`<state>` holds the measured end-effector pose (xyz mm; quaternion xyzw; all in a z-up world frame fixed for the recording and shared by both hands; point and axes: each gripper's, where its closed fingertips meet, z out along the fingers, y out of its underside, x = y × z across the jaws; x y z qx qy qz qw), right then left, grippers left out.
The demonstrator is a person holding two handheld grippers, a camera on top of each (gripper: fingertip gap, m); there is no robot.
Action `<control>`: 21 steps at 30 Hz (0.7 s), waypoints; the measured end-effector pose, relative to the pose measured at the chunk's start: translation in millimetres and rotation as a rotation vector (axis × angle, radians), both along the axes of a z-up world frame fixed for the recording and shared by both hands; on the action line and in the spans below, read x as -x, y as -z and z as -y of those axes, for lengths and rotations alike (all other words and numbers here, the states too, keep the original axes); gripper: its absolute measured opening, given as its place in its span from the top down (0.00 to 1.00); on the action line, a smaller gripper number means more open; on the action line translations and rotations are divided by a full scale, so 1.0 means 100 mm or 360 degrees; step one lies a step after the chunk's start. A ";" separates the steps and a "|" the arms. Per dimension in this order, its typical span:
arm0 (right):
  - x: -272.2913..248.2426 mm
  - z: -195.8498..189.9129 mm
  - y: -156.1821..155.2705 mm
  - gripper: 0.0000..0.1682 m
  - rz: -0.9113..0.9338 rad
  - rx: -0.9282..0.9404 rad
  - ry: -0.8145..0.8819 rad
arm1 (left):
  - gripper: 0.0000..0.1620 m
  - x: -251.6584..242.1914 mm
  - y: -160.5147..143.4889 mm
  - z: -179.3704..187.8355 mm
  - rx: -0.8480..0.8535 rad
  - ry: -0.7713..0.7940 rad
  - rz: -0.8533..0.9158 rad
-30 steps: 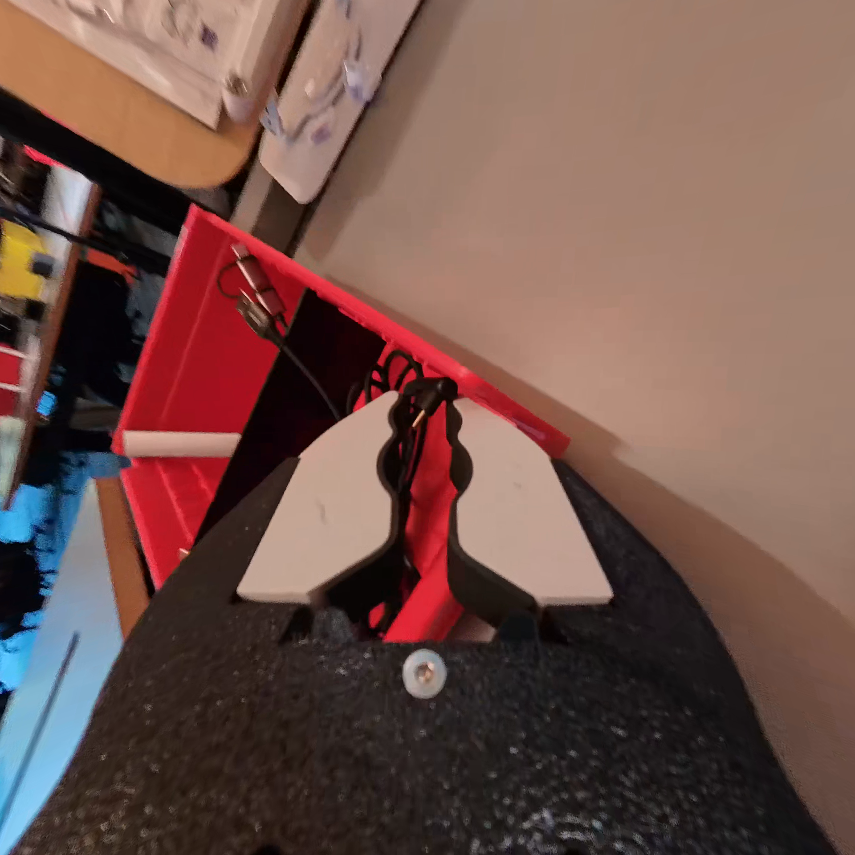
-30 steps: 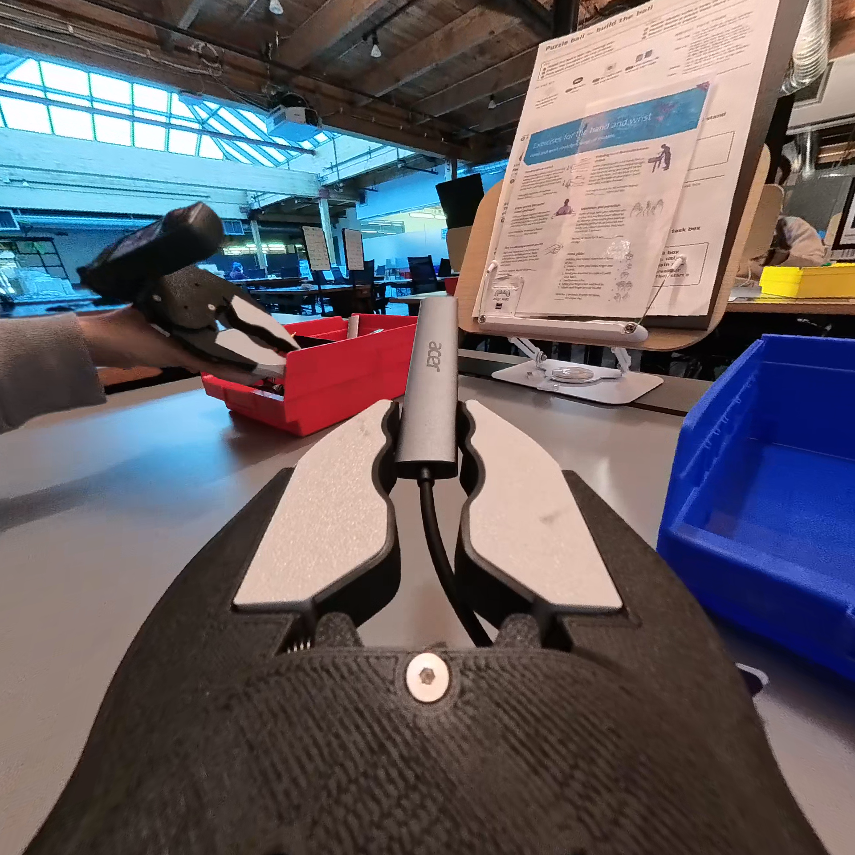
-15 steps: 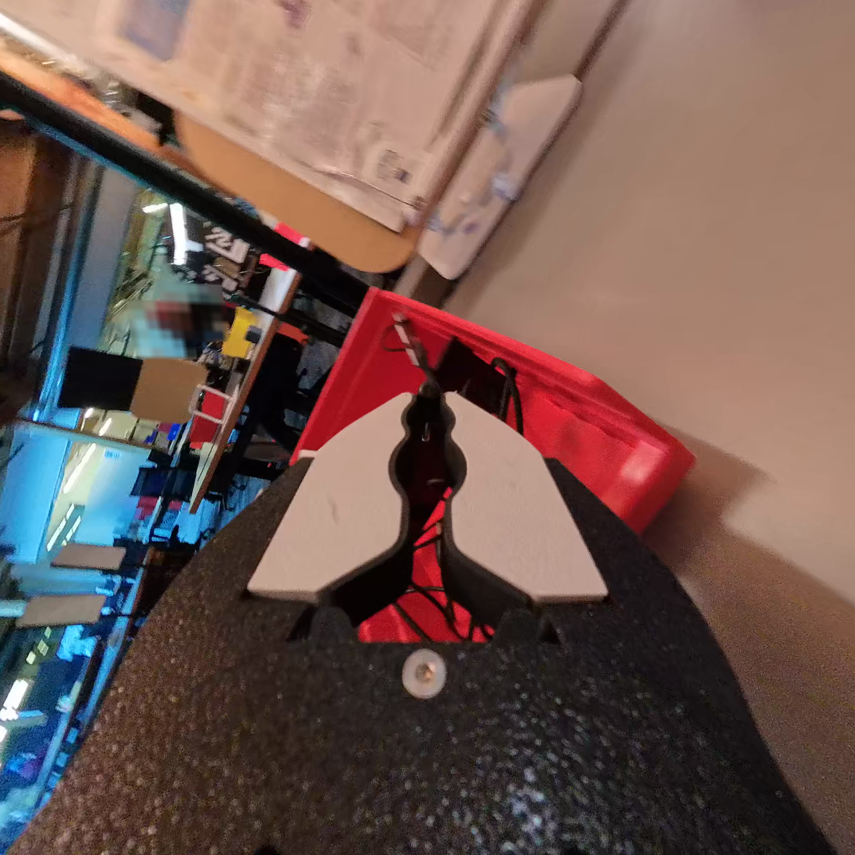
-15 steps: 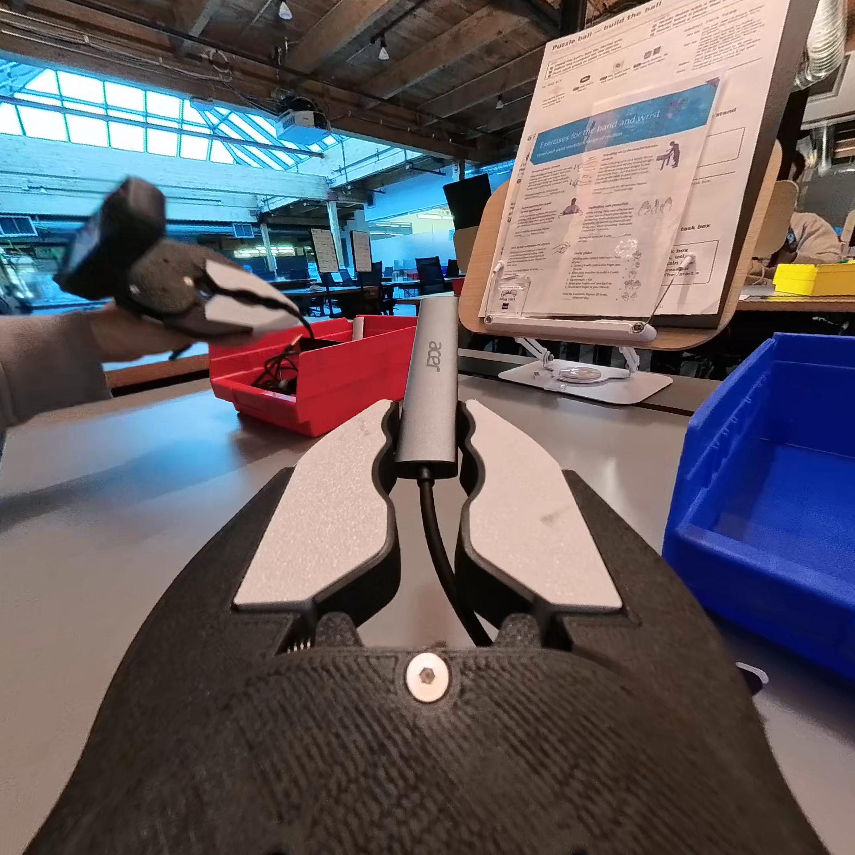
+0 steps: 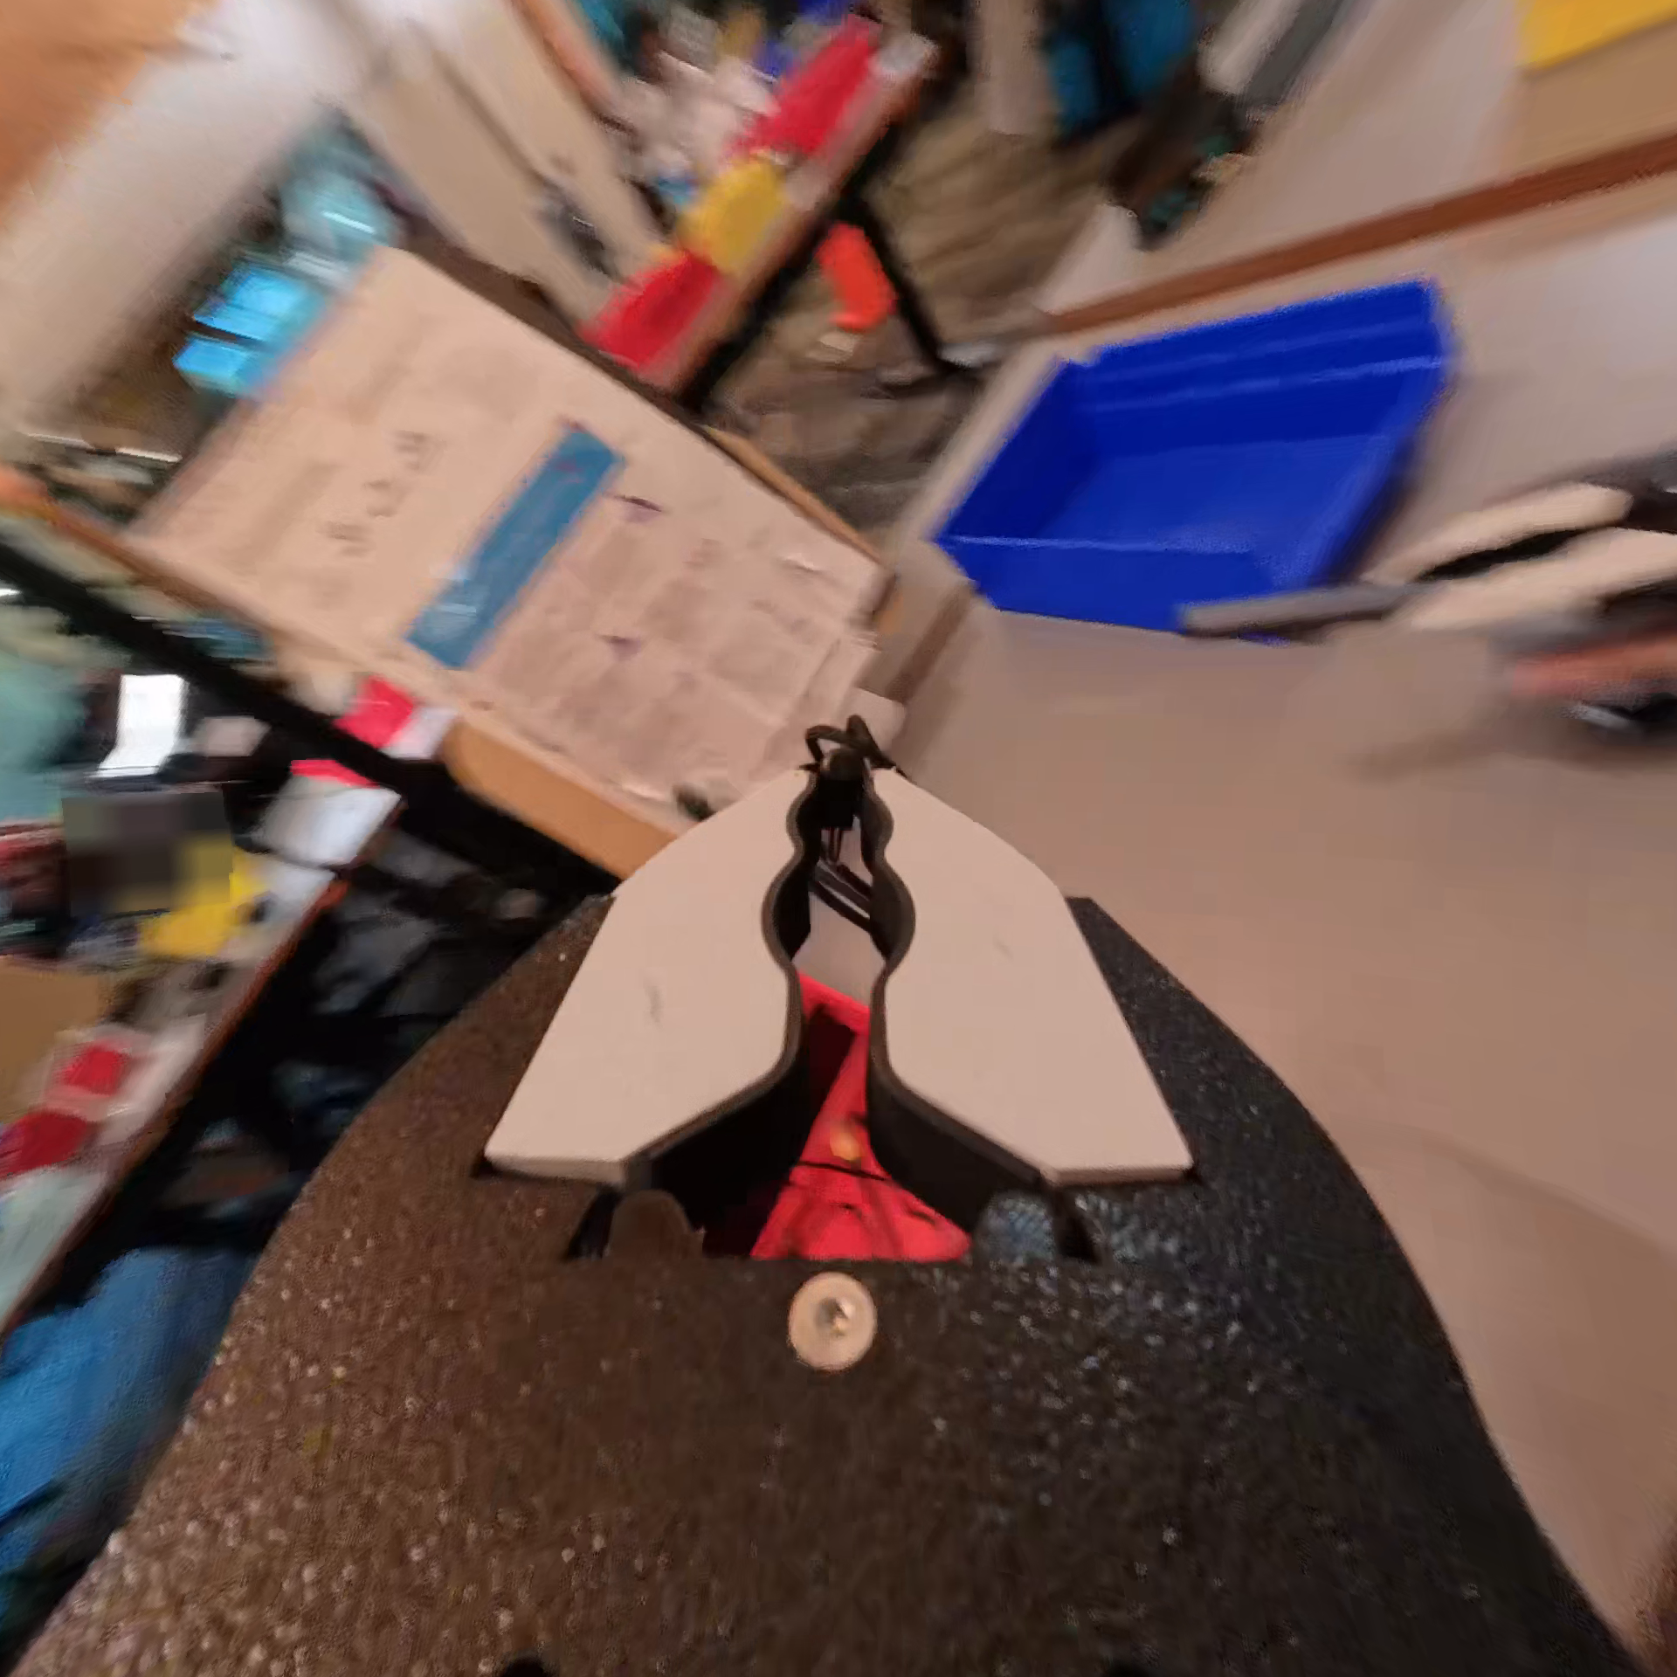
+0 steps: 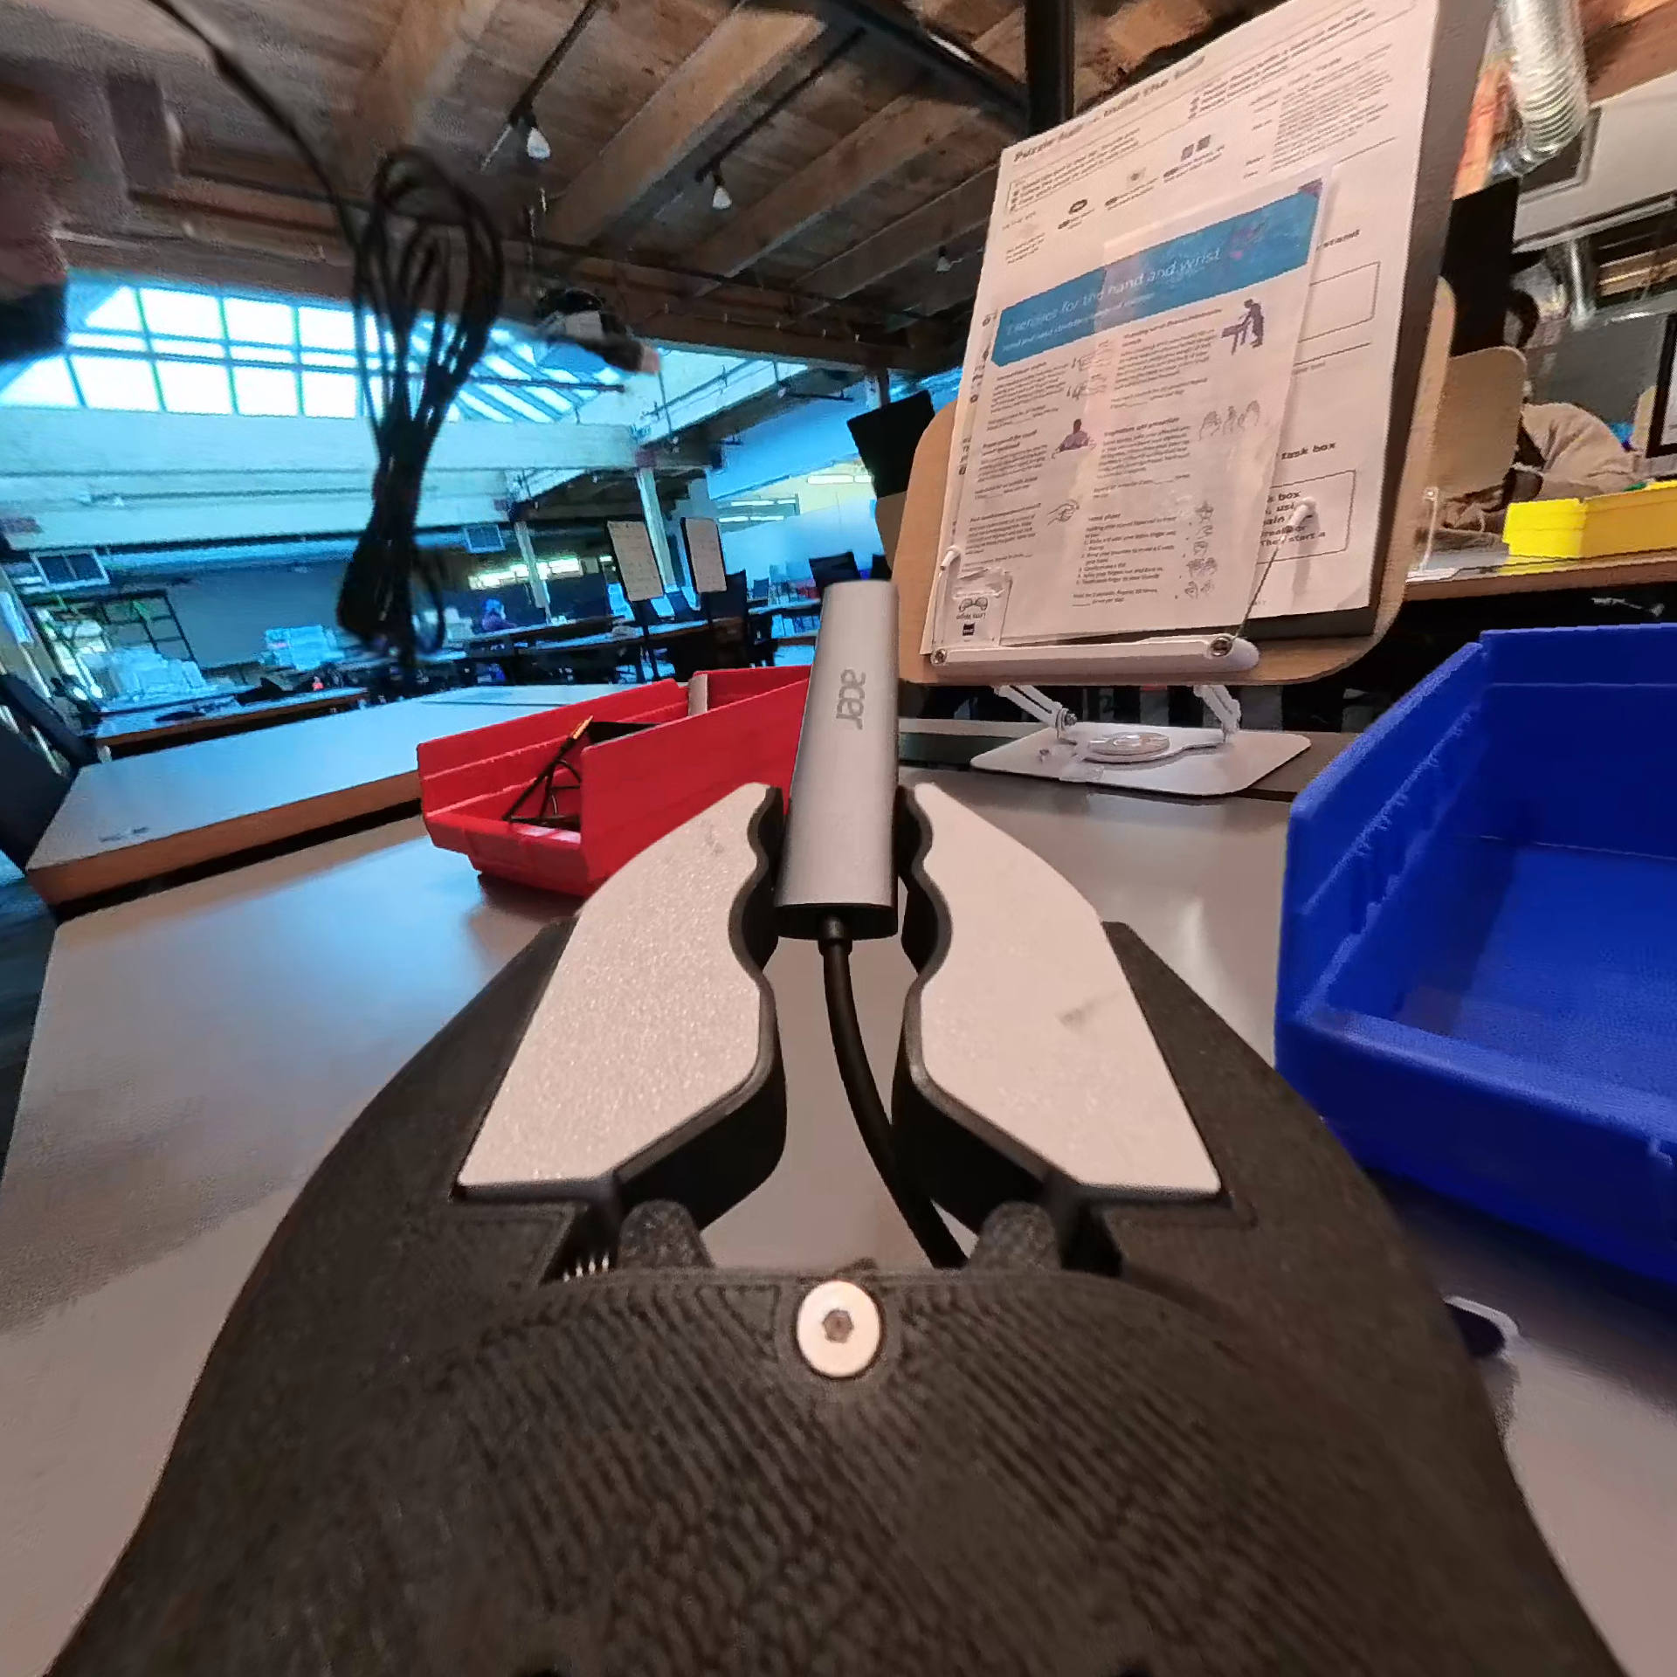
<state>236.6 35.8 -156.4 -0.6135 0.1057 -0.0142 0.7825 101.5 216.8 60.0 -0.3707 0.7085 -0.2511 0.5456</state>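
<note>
Open bin (image 6: 626, 799) left on table (image 6: 227, 980), document stand (image 6: 1152, 699) behind, second bin (image 6: 1416, 907) right

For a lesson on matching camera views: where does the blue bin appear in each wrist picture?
Left wrist view: the blue bin sits upper right, tilted and blurred, beyond the left gripper.
Right wrist view: it fills the right edge, on the table.
Shared landmark: the stand holding printed sheets.
</note>
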 end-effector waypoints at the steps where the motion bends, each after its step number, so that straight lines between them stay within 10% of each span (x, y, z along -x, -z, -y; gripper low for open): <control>1: -0.01 0.01 -0.01 0.86 -0.0017 -0.0020 -0.0002 | 0.95 0.00 0.17 0.14 0.0057 0.0108 -0.0157; 10: -0.04 0.10 -0.06 0.86 -0.0226 -0.0198 -0.0281 | 0.95 -0.32 1.88 0.87 0.0070 0.0536 -0.0904; 21: 0.27 0.32 -0.18 0.86 0.0022 -0.0274 -0.0774 | 0.84 -0.71 2.65 1.58 0.0234 0.0777 -0.0742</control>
